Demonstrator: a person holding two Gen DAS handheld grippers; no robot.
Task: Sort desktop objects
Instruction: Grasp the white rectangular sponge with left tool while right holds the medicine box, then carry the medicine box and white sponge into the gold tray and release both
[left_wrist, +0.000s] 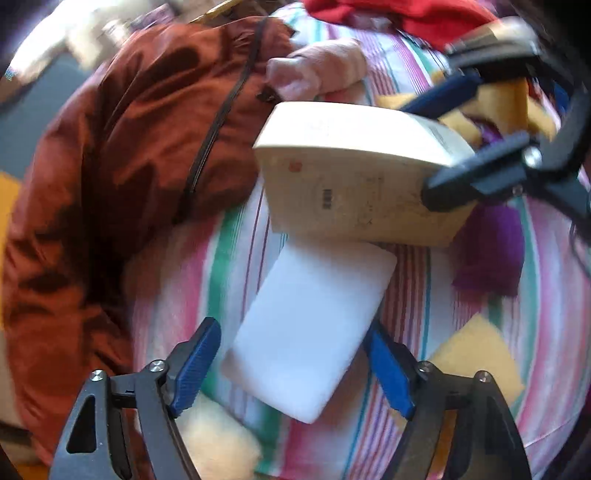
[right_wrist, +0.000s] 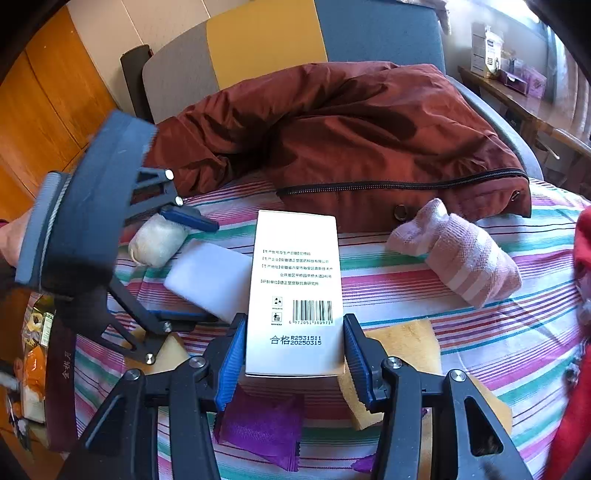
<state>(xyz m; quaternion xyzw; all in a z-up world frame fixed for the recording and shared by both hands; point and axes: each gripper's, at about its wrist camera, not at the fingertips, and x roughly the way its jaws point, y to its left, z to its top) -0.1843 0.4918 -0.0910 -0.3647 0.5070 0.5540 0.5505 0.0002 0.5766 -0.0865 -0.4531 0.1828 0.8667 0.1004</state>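
Note:
My right gripper is shut on the near end of a white carton printed with a barcode, pads pressing on both long sides. In the left wrist view the same carton looks cream and sits in the right gripper above the striped cloth. A white foam block lies on the cloth between the wide-apart fingers of my left gripper, which is open; the left pad stands clear of the block. From the right wrist, the left gripper straddles the block just left of the carton.
A rust-brown jacket covers the far side of the striped cloth. A pink sock, yellow sponges, a purple packet, a cream fluffy ball and red fabric lie around. A chair stands behind.

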